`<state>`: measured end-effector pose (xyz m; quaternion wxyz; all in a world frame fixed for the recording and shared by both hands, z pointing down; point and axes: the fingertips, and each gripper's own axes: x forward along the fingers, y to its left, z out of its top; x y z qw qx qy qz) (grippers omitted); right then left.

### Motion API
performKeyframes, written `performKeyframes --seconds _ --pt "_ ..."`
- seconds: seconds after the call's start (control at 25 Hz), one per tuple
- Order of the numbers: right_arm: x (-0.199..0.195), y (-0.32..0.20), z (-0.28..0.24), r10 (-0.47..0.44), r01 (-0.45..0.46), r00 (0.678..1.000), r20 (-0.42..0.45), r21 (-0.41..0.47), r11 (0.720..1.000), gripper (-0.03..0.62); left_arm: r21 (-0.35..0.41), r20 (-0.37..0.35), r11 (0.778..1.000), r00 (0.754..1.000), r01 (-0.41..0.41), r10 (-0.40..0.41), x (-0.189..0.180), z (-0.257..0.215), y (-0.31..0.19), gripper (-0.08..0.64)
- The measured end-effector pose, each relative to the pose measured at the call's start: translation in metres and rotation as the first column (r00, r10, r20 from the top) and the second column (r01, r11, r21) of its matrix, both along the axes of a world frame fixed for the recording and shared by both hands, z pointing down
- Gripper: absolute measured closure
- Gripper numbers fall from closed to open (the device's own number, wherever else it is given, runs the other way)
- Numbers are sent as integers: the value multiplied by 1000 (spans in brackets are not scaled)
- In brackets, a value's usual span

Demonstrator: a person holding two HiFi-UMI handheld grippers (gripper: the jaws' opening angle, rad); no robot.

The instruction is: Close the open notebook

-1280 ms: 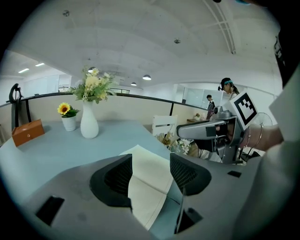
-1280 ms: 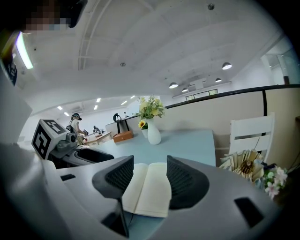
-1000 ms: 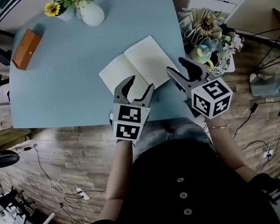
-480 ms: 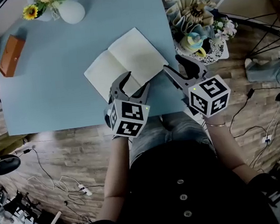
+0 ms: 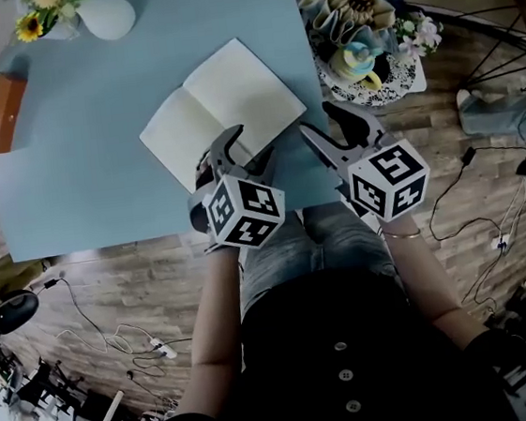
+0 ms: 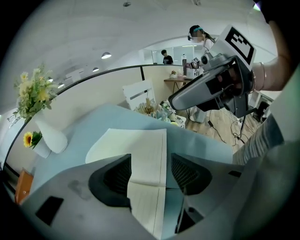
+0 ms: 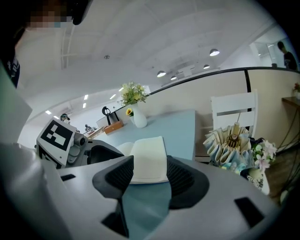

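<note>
The table [image 5: 91, 111] is blue and mostly bare. Its near edge runs just ahead of the person's lap and its right edge stands close to a bouquet [image 5: 361, 33] on a small stand off the table.

The notebook [image 5: 221, 110] lies open and flat, pages blank, turned at a slant towards the near right corner. Its right corner comes just beside the right edge, and its near corner sits close to the near edge. Bare table stretches from its left page to the left edge and from its far side to the far edge.

The left gripper [image 5: 248, 145] is over the notebook's near corner with its jaws apart. In the left gripper view, a page and the spine line show in the gap. I cannot tell whether it touches the paper.

The right gripper [image 5: 319, 120] is at the near right corner, just right of the notebook, with its jaws also apart and only tabletop between them. The notebook lies just beyond its tips.

A white vase [image 5: 107, 15] stands at the far left corner.

An orange box [image 5: 0, 98] lies by the left edge, well apart from the notebook.
</note>
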<state>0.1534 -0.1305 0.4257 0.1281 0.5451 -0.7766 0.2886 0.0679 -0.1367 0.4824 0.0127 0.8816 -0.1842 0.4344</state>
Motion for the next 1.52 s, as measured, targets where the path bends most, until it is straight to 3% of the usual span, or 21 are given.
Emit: performKeyframes --seconds 0.68,1.28,1.52 --pt "12 7 27 26 -24 999 34 -51 998 383 77 214 987 969 -144 125 18 36 -2 299" --pt "15 3 36 20 -17 999 43 -65 998 383 136 265 978 957 -158 118 14 34 -6 293" --pt "15 4 43 15 -12 999 40 -78 997 383 114 250 979 959 -167 135 17 38 2 359"
